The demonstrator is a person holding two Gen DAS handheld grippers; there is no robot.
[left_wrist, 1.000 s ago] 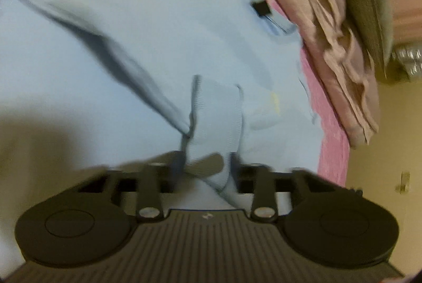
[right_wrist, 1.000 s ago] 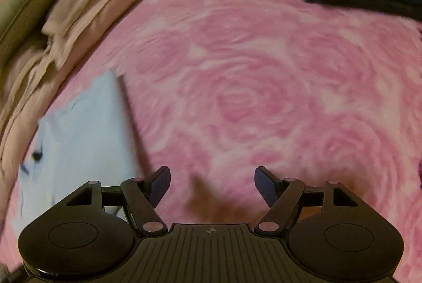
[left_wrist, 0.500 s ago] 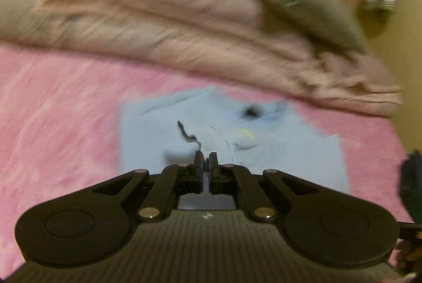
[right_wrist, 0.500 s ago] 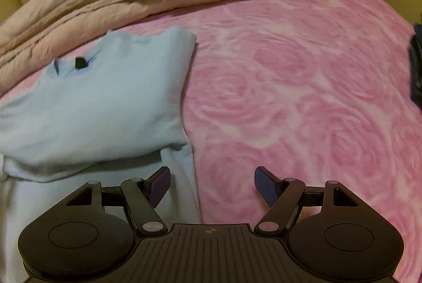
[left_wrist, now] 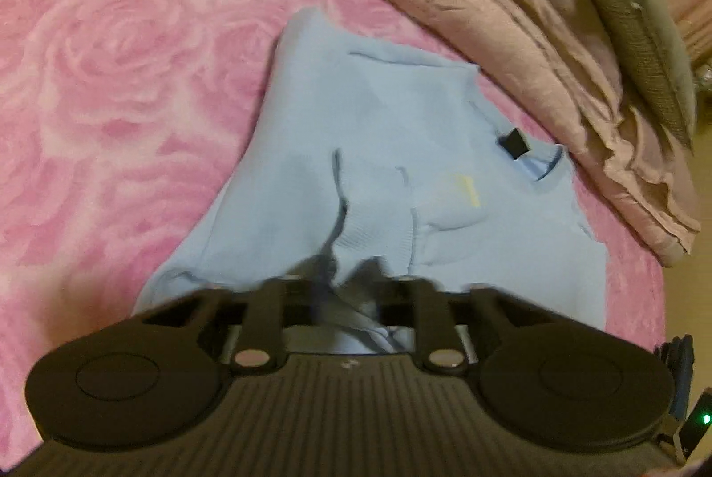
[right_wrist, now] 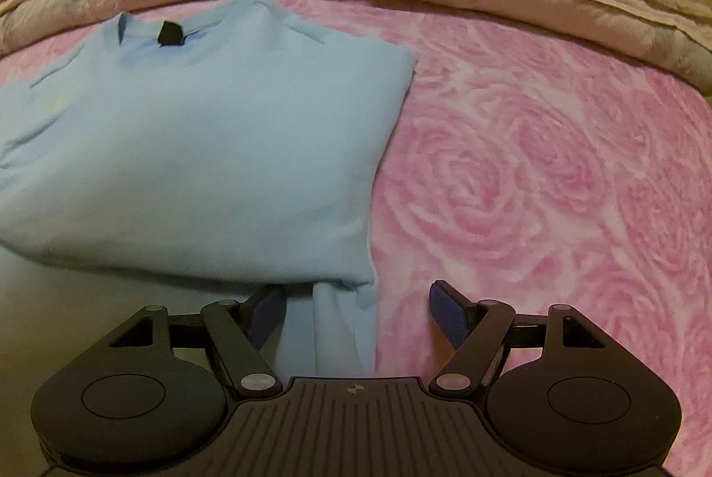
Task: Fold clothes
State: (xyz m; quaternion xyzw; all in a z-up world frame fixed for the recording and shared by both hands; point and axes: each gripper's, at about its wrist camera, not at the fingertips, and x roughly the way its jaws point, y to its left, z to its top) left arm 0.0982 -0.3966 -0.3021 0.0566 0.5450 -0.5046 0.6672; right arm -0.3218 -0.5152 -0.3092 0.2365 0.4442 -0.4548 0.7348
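A light blue sweater (left_wrist: 382,147) lies partly folded on a bed covered by a pink rose-patterned blanket (left_wrist: 111,85), with its neck end near a heap of crumpled beige bedding (left_wrist: 489,1). The left wrist view alone shows a ribbed cuff (left_wrist: 378,219) folded over the body of the sweater, a small pale yellow mark (left_wrist: 467,190) on the fabric beside it, and a grey-green pillow (left_wrist: 632,32) resting on the bedding. In that view the left tongs (left_wrist: 342,276) are blurred; their jaws are just opening, a fold of blue cloth sits between them, and the blur makes it hard to tell whether the pads press on it. At the lower right edge of the same view a dark device with a green light (left_wrist: 705,417) is cut off by the frame. The right wrist view alone shows the folded right side of the sweater (right_wrist: 213,147) with its straight edge and a narrow strip of cloth running down toward the camera. The right tongs (right_wrist: 356,312) stand wide and hold nothing; that strip lies between the jaws, nearer the left one, and the pink blanket (right_wrist: 556,187) fills the rest of the gap. The sweater's left part is cut off at the frame edge there. A small black label (right_wrist: 170,33) sits inside the neckline and also shows in the left view (left_wrist: 514,142); no writing on it can be read in either.
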